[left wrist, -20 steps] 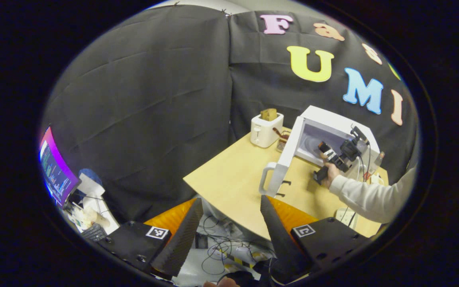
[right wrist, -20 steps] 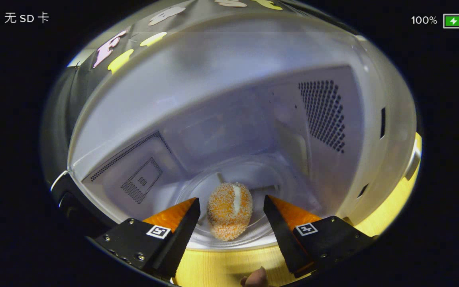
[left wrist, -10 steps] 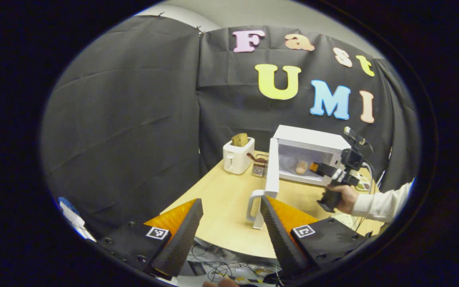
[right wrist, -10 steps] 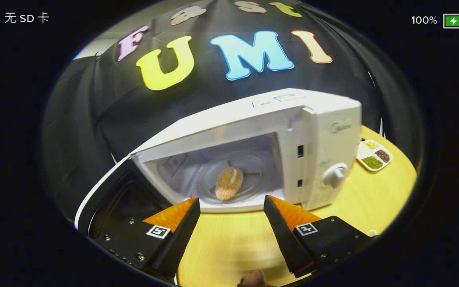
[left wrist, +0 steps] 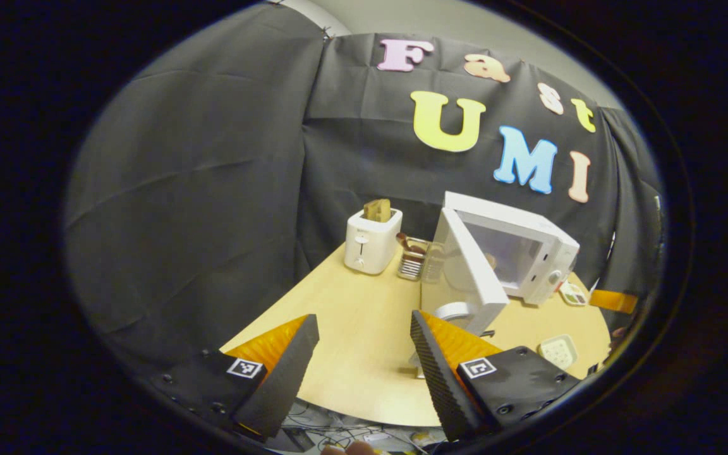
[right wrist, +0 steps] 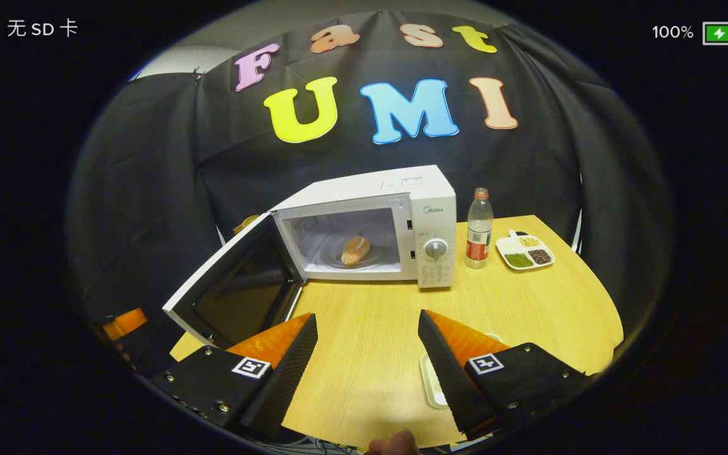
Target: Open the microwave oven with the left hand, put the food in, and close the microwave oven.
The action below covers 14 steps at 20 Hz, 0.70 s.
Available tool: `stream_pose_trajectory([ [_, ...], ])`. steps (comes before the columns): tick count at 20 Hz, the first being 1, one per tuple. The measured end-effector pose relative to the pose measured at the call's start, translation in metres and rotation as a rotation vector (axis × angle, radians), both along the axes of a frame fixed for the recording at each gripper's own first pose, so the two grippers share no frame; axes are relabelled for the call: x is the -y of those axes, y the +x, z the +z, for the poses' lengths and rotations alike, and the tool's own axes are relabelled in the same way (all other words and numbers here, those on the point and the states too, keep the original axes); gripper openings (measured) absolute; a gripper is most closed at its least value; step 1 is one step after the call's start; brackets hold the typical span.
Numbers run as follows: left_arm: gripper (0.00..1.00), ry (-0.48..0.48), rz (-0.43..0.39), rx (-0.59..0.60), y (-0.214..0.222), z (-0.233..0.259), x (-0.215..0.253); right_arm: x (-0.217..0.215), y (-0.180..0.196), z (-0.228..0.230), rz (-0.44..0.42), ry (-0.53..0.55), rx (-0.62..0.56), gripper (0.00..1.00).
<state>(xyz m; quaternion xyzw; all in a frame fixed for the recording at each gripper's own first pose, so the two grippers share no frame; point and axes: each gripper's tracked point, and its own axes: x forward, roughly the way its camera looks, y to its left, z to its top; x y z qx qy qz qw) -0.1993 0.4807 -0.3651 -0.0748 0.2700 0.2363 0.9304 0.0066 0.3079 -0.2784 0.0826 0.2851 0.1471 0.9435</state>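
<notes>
Microwave oven [right wrist: 370, 221] on the table [right wrist: 528, 303], door [right wrist: 231, 291] swung wide.
The food [right wrist: 355, 249] lies inside on the turntable; left gripper [left wrist: 361, 354] and right gripper [right wrist: 367, 354] both spread wide, holding nothing.

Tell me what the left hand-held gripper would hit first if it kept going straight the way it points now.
Probably the open microwave door. The left hand-held gripper, open and empty, points across the bare tabletop; the door's handle sits just past its right finger. Depth is hard to judge, so it might pass slightly left of the door.
</notes>
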Motion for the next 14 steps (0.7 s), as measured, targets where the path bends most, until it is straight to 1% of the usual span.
stream_pose_trajectory([
  [1,0.98,0.019,-0.021,-0.022,0.006,-0.008,-0.004,0.009,-0.01,0.004,-0.002,-0.002,-0.002,0.98],
  [2,0.94,0.045,-0.036,-0.041,0.013,-0.014,-0.007,0.018,-0.016,0.009,-0.004,-0.002,0.003,0.98],
  [3,0.94,0.061,-0.049,-0.051,0.023,-0.019,-0.009,0.025,-0.023,0.01,0.001,-0.004,0.0,0.98],
  [4,0.94,0.055,-0.062,-0.07,0.03,-0.028,-0.007,0.032,-0.029,0.011,0.008,-0.009,0.0,0.98],
  [5,0.97,0.045,-0.072,-0.085,0.036,-0.036,-0.003,0.042,-0.034,0.013,0.012,-0.017,0.005,0.98],
  [6,1.0,0.046,-0.074,-0.097,0.042,-0.041,0.0,0.052,-0.037,0.016,0.015,-0.025,0.015,0.98],
  [7,0.94,0.047,-0.074,-0.114,0.047,-0.047,0.003,0.064,-0.042,0.018,0.021,-0.035,0.021,0.98],
  [10,0.95,0.079,-0.061,-0.177,0.051,-0.058,0.01,0.101,-0.052,0.036,0.051,-0.073,0.08,0.98],
  [12,0.94,0.071,-0.06,-0.207,0.055,-0.062,0.026,0.126,-0.063,0.043,0.066,-0.076,0.102,0.98],
  [14,0.94,0.081,-0.058,-0.223,0.06,-0.061,0.048,0.148,-0.064,0.047,0.074,-0.062,0.113,0.98],
])
